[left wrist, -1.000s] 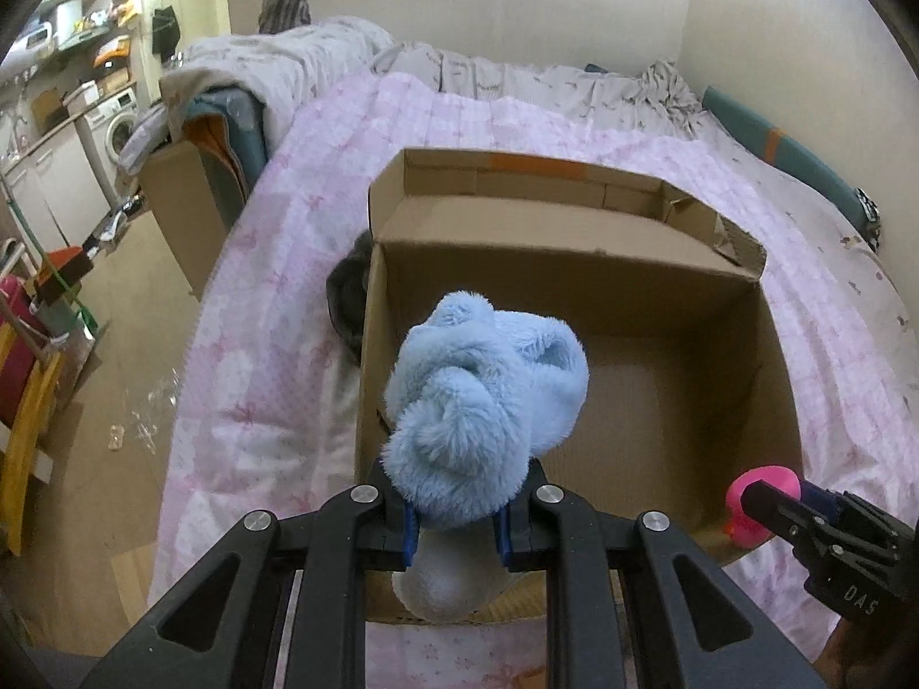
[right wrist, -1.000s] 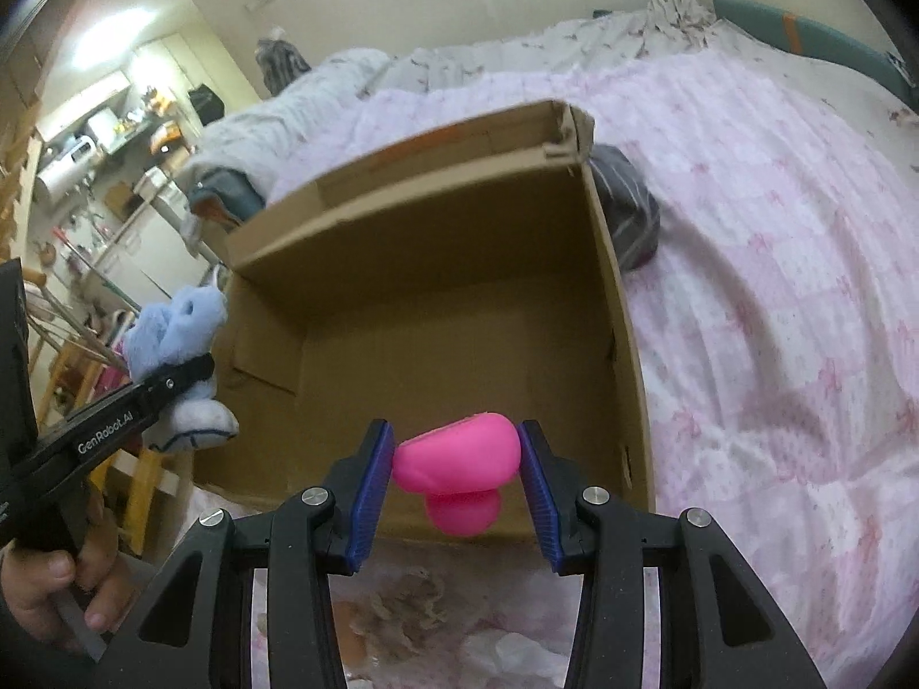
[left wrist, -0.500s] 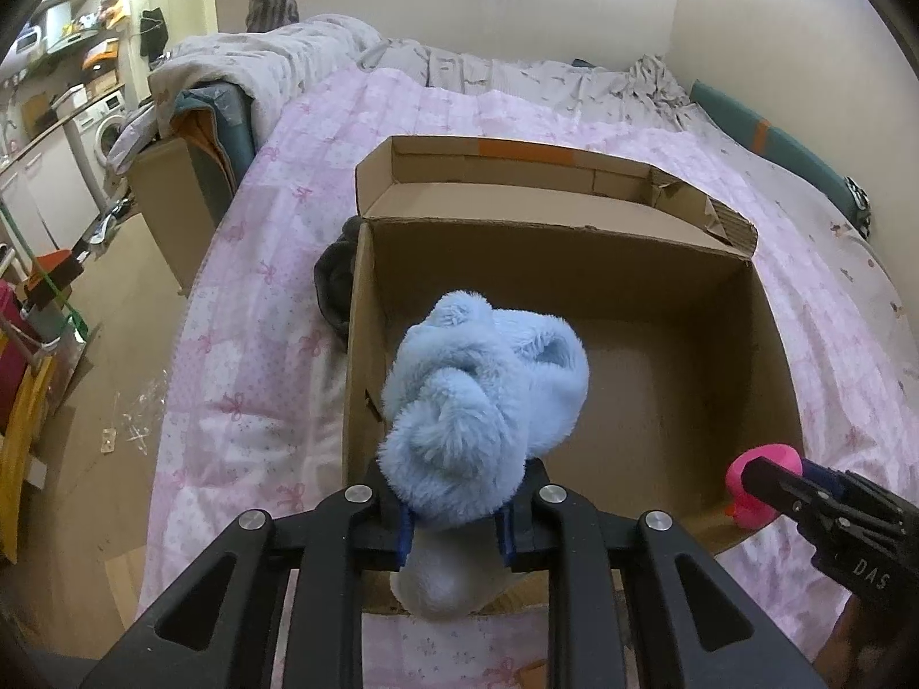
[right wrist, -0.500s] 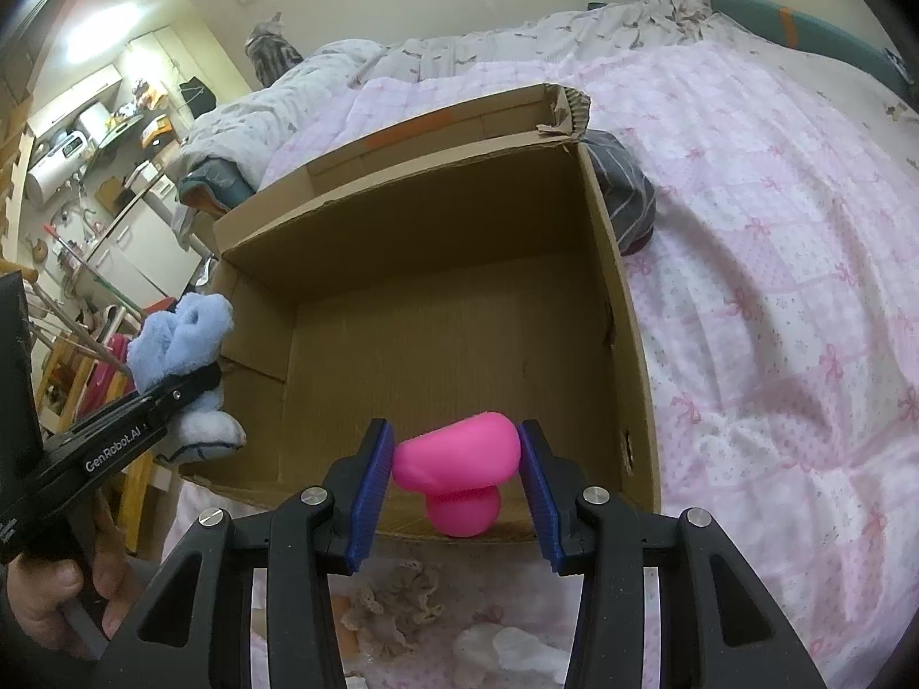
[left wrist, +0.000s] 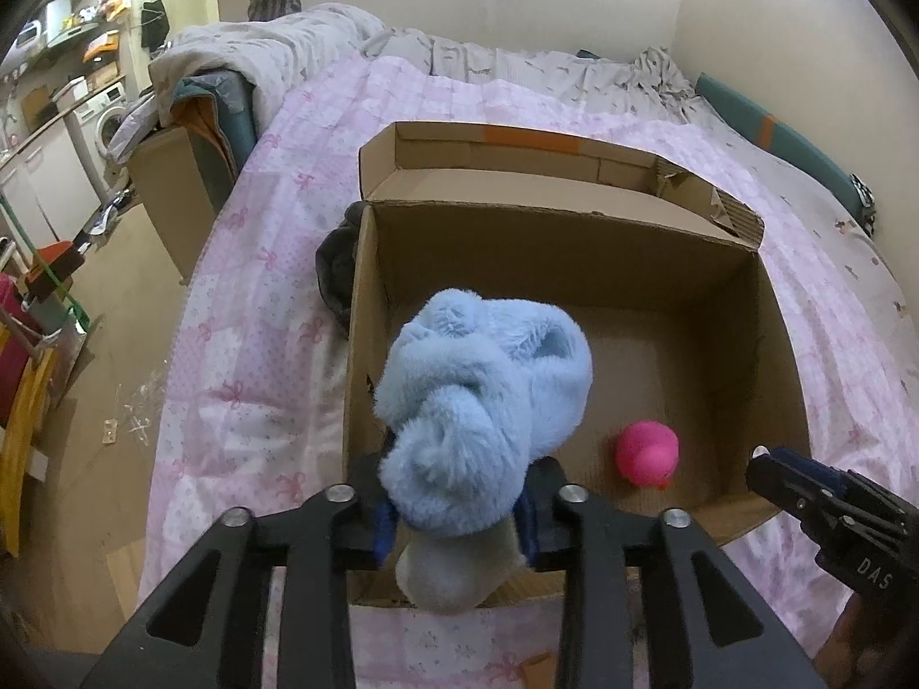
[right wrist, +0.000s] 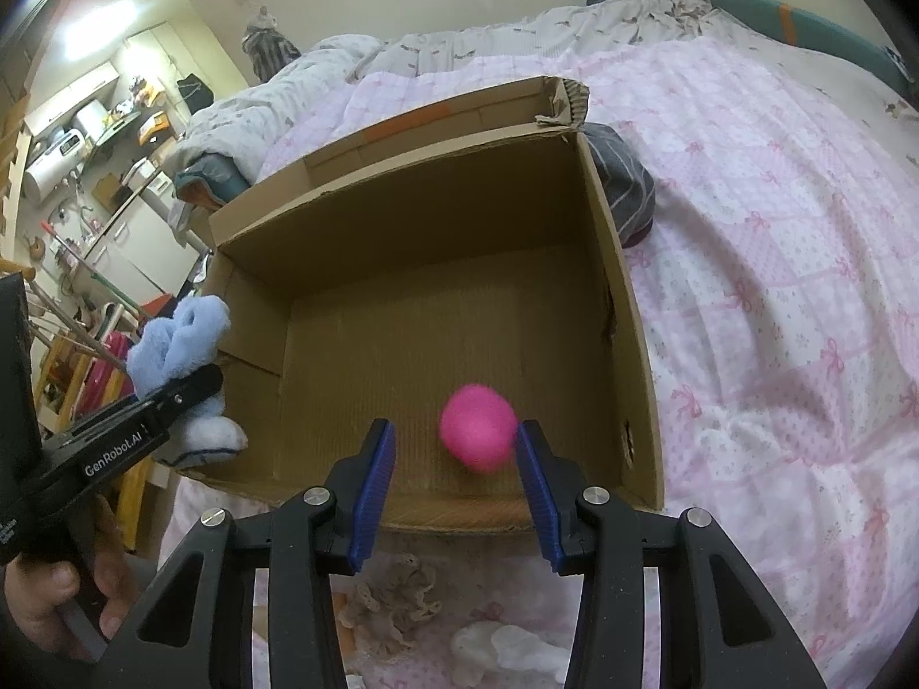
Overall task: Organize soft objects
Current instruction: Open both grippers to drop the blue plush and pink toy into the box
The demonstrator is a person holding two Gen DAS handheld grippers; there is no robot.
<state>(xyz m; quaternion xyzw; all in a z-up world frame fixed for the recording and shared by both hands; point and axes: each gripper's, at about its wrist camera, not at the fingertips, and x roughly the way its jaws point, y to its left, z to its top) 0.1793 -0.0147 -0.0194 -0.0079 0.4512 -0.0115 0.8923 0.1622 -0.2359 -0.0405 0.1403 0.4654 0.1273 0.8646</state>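
Note:
An open cardboard box [left wrist: 764, 356] [right wrist: 626, 344] sits on the pink bedspread. My left gripper [left wrist: 454, 517] is shut on a fluffy light-blue plush toy [left wrist: 477, 402] and holds it over the box's near-left corner; it also shows in the right wrist view [right wrist: 172, 344]. My right gripper [right wrist: 456, 459] is open at the box's near edge. A pink soft toy [right wrist: 477, 425] [left wrist: 646, 451] is loose between its blue pads, blurred, inside the box near the front wall.
A dark striped cloth [right wrist: 626, 189] [left wrist: 336, 264] lies against the box's outer side. Lace and white soft items [right wrist: 390, 603] lie on the bed below my right gripper. A rumpled duvet [left wrist: 275, 51] is at the far end. Floor and kitchen clutter [left wrist: 46, 287] are left.
My right gripper has opened and let go of the pink toy, which now lies in the box. My left gripper has moved slightly further over the box, still holding the blue plush.

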